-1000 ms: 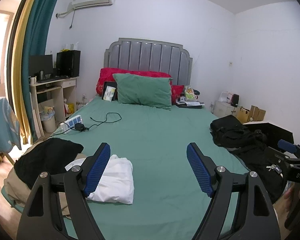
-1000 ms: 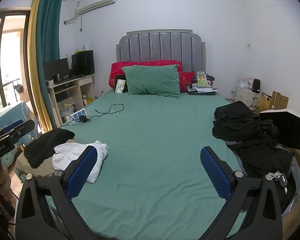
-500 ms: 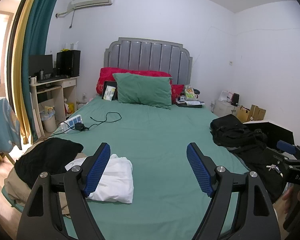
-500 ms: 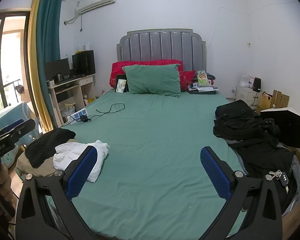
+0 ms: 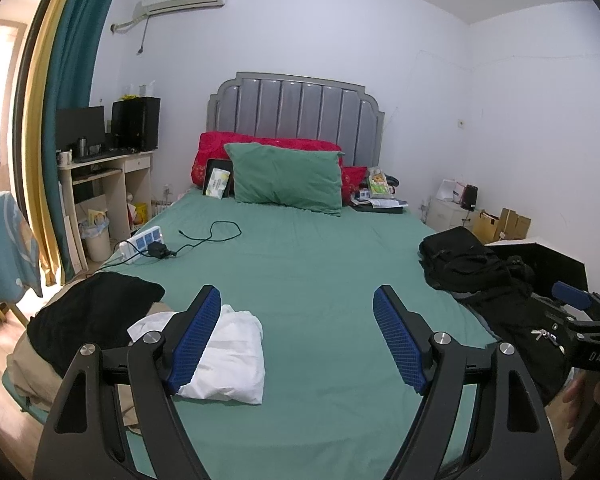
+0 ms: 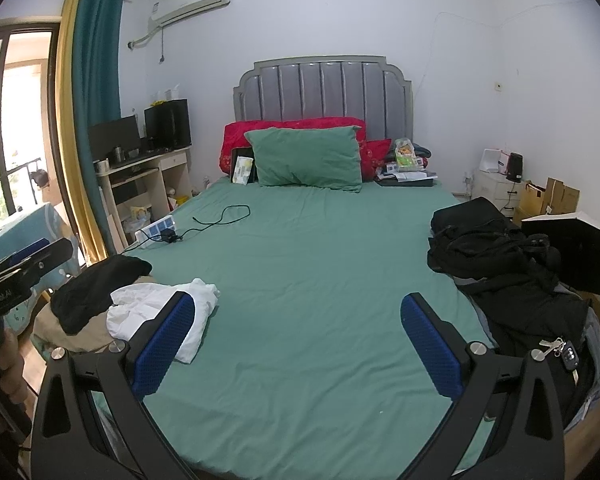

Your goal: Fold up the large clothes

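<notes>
A folded white garment [image 5: 232,356] lies at the bed's near left corner; it also shows in the right wrist view [image 6: 168,316]. A black garment [image 5: 88,316] lies on a tan one beside it. A heap of black clothes [image 6: 496,264] lies on the bed's right side. My left gripper [image 5: 296,340] is open and empty above the near bed, its left finger over the white garment. My right gripper [image 6: 296,344] is open and empty above the green sheet [image 6: 308,272].
A power strip with a black cable [image 5: 172,244] lies at the left of the bed. Pillows [image 5: 284,178] and small items sit by the headboard. A desk [image 5: 100,184] stands left, boxes [image 5: 504,224] right. Keys [image 6: 564,354] lie on the black clothes.
Both views have barely shifted; the grippers stay open and nothing on the bed has moved.
</notes>
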Motion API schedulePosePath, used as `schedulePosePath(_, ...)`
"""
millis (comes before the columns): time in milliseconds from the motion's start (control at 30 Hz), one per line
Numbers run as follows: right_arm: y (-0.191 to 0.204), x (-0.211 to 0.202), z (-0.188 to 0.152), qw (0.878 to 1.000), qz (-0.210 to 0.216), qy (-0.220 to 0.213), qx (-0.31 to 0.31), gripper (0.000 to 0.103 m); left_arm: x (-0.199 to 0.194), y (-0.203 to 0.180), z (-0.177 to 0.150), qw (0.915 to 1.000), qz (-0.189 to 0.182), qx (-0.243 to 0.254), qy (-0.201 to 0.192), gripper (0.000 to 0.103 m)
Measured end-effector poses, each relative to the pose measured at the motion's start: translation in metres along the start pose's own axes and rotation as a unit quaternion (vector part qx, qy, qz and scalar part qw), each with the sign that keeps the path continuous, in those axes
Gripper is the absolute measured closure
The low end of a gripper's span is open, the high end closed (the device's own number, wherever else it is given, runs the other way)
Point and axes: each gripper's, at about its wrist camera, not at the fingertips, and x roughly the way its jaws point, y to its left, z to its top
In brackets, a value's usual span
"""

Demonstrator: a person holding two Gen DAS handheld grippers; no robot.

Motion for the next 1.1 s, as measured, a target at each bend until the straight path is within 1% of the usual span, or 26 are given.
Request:
schedulePosePath(900,0.0012,0.0004,0.0001,1.000,0.000,0.002,0.002,0.001,0.0000,0.0002,0.0015,1.0000,-0.001,0.000,0.001,0.022)
schedulePosePath(1100,0.0067,-0.0003,-0.0037,1.000,-0.001,0.003,0.004,0.001,-0.0011,0.0004,0.0016,1.0000,0.001,-0.001,0.000,0.022)
